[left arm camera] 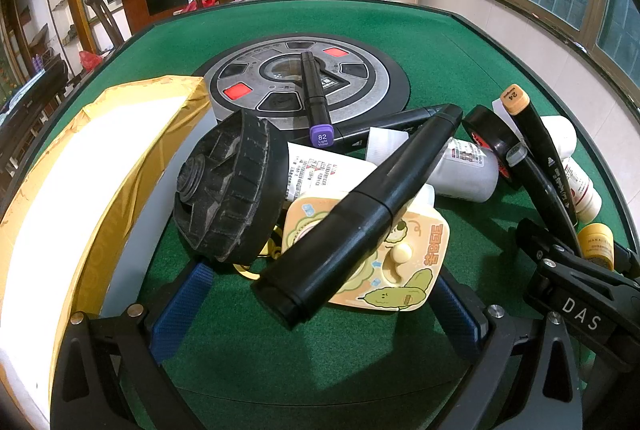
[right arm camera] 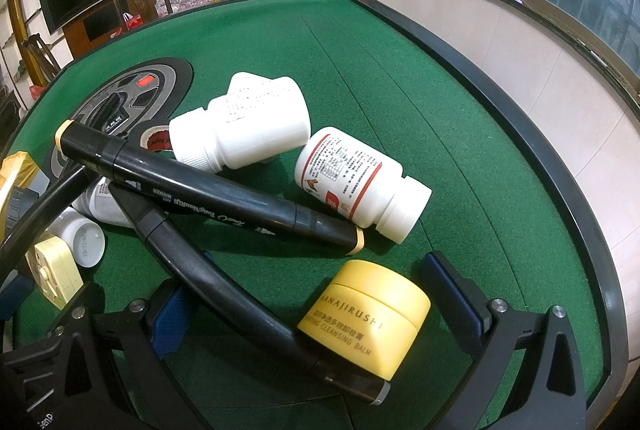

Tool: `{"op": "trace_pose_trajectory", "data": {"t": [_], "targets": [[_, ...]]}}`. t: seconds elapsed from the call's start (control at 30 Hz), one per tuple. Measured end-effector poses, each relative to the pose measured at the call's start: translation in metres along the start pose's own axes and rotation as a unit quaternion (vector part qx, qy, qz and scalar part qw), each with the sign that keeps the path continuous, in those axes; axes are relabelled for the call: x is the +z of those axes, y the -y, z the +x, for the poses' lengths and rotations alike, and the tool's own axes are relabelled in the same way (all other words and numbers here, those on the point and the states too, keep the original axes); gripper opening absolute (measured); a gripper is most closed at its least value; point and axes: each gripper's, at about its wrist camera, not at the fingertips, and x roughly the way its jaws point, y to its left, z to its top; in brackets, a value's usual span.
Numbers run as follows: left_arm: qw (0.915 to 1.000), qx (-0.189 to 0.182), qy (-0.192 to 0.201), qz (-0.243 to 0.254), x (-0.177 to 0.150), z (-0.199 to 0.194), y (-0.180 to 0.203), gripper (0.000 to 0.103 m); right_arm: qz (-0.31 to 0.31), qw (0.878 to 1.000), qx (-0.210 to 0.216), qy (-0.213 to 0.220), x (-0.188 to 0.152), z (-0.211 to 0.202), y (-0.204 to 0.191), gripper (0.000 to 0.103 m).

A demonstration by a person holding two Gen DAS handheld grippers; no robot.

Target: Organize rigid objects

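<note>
Left of the yellow balm jar (right arm camera: 366,318) on the green table (right arm camera: 400,69) lay one black wheel (left arm camera: 230,185), one cartoon-printed case (left arm camera: 400,254) and four black markers; behind it, four white bottles. The left gripper (left arm camera: 320,294) stood with fingers apart around the case and the fat marker (left arm camera: 360,213) lying across it. The right gripper (right arm camera: 316,302) stood apart around the jar, untouched.
</note>
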Motion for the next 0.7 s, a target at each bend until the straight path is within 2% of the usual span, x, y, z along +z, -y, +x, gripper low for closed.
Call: {"op": "trace_pose_trajectory", "data": {"t": [0.47,0.7], "targets": [[1.0,0.0,-0.001,0.0,0.0,0.0,0.0,0.103,-0.002,1.0,0.002,-0.001,-0.0003,0.0009,-0.0009,0.103],[0.9995,-0.011,-0.018,0.024,-0.0041,-0.0044,0.0008,0.103,-0.002,1.0,0.002,-0.001,-0.0006,-0.0003,-0.0002,0.103]]}}
